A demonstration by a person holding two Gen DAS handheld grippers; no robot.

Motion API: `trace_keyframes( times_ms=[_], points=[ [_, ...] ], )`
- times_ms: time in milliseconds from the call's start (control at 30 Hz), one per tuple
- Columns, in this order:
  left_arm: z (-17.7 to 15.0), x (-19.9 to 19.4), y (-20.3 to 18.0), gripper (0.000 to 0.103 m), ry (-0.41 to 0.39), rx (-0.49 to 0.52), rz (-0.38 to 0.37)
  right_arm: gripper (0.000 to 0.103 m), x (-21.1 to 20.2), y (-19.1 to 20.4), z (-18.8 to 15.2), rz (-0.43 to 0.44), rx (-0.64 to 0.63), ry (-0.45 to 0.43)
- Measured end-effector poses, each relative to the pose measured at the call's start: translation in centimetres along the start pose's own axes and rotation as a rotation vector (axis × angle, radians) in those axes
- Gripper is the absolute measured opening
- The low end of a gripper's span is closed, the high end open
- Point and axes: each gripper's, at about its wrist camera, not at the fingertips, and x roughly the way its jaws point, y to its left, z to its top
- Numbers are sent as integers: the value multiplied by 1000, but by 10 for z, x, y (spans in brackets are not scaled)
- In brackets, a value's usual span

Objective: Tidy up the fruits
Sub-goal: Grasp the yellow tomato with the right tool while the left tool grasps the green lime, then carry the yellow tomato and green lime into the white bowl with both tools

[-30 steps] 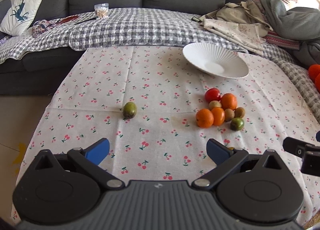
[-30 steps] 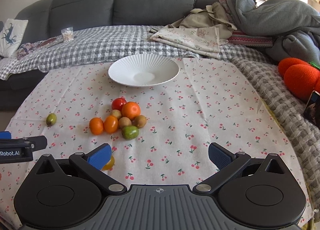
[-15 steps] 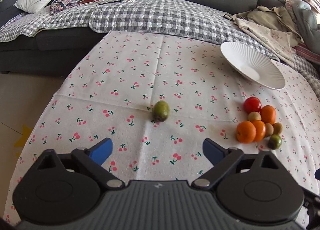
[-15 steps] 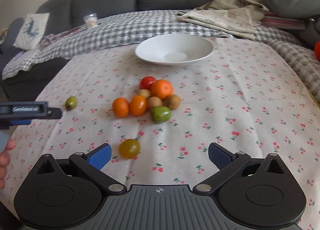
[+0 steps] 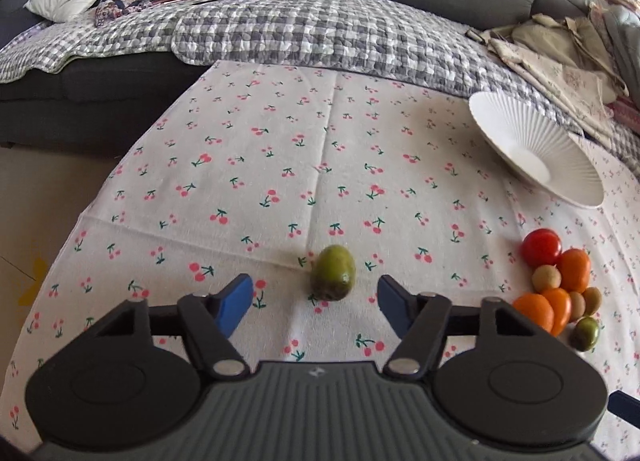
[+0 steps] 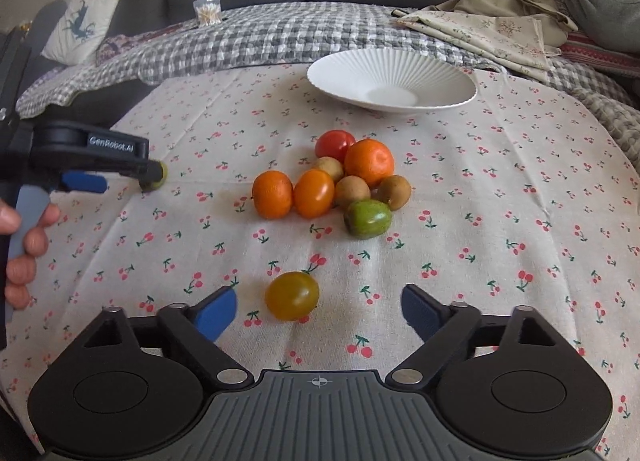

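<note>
The left gripper (image 5: 314, 297) stands spread wide with a lone green fruit (image 5: 333, 277) low in the frame between its blue fingertips, apparently untouched. The right gripper (image 6: 318, 311) gapes too, a yellow tomato (image 6: 292, 295) just ahead of its left pad. The fruit pile (image 6: 334, 183) lies mid-frame below the white plate (image 6: 440, 79).

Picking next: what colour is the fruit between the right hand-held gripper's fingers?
Yellow-orange fruit, clearest in the right wrist view.

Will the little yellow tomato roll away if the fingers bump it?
Probably. The yellow tomato looks round and smooth and sits alone on the flat cherry tablecloth, so a nudge could roll it. Its shiny skin may slip, and the right gripper, open around it, could squash it if squeezed hard.
</note>
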Motion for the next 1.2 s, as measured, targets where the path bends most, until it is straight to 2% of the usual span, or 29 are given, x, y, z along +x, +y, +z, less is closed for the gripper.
trace_keyframes(
  times_ms=[100, 133, 300, 433, 533, 567, 800, 1200],
  points=[
    [-1, 11, -2, 55, 18, 17, 13, 66, 9, 0, -2, 10, 4, 26],
    [-1, 14, 0, 50, 23, 13, 12, 63, 11, 0, -3, 4, 3, 26],
    [-2, 14, -1, 44, 11, 30, 15, 55, 12, -2, -3, 5, -1, 7],
    [-3, 14, -2, 34, 3, 47, 17, 40, 11, 1, -2, -1, -20, -4],
    [-2, 14, -1, 28, 0, 47, 13, 33, 10, -2, -2, 6, -8, -7],
    [-2, 14, -1, 24, -1, 48, 13, 33, 10, -3, -1, 6, -7, -8],
    [-3, 13, 0, 24, -7, 51, 9, 30, 8, -3, -2, 11, -9, -14],
    [-1, -2, 0, 24, -39, 16, -52, 30, 3, -11, -2, 9, 23, -17]
  ],
)
